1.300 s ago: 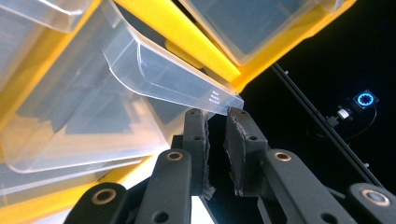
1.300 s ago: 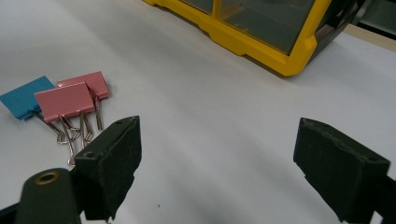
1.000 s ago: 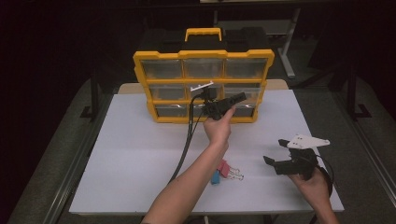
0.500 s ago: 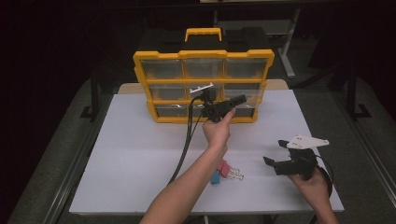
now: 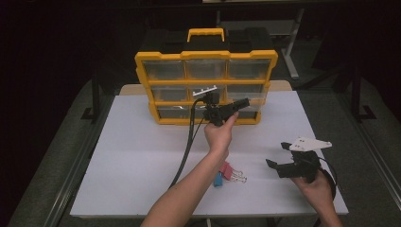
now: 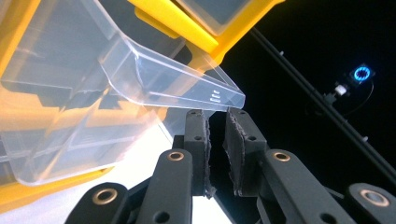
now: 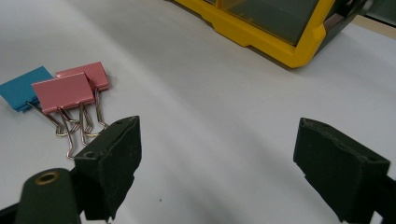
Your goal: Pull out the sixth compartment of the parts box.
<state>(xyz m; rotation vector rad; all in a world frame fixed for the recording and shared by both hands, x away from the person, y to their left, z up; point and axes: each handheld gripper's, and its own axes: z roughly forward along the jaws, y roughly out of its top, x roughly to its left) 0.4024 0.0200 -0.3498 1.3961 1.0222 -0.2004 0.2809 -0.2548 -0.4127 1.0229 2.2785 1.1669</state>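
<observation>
Drawer in the yellow organizer's bottom row, partly out, lip just above the closed, empty left tongs (right tongs open near the binder clips); next, probably gripping that lip.

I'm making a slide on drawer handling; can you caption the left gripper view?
Left hand-held gripper, jaws nearly shut, at the lip of a clear drawer tilted out of the yellow organizer.

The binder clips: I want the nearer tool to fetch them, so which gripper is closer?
Right. The right gripper hovers open just beside the binder clips on the table; the left gripper is farther back, shut at the yellow organizer's clear drawer.
</observation>
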